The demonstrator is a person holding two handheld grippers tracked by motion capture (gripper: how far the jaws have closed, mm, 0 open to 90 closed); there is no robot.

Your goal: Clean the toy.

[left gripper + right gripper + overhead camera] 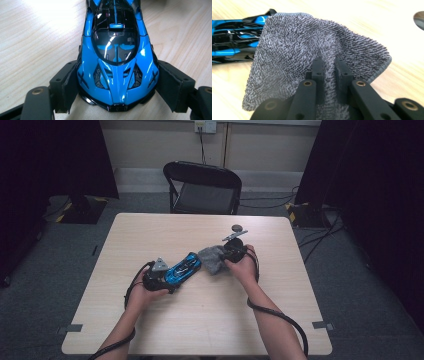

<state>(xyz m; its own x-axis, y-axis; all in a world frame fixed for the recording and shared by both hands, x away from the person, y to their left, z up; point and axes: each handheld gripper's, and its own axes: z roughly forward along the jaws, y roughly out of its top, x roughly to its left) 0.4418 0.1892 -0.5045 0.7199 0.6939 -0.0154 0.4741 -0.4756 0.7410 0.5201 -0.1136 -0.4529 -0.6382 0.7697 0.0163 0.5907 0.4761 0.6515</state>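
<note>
A blue and black toy car (183, 268) lies on the wooden table (210, 330), its nose toward my left hand. My left gripper (167, 281) is shut on the car's nose; in the left gripper view the two pads press the sides of the car (116, 62) near its front, around the left gripper (115, 90). My right gripper (225, 255) is shut on a grey terry cloth (212, 258), which drapes against the car's rear end. In the right gripper view the cloth (307, 50) hangs from the right gripper (329, 65) and covers part of the car (232, 37).
A small round grey object (237, 228) lies on the table behind the right hand. A black folding chair (202, 187) stands past the far table edge. Cables trail from both grippers toward the near edge.
</note>
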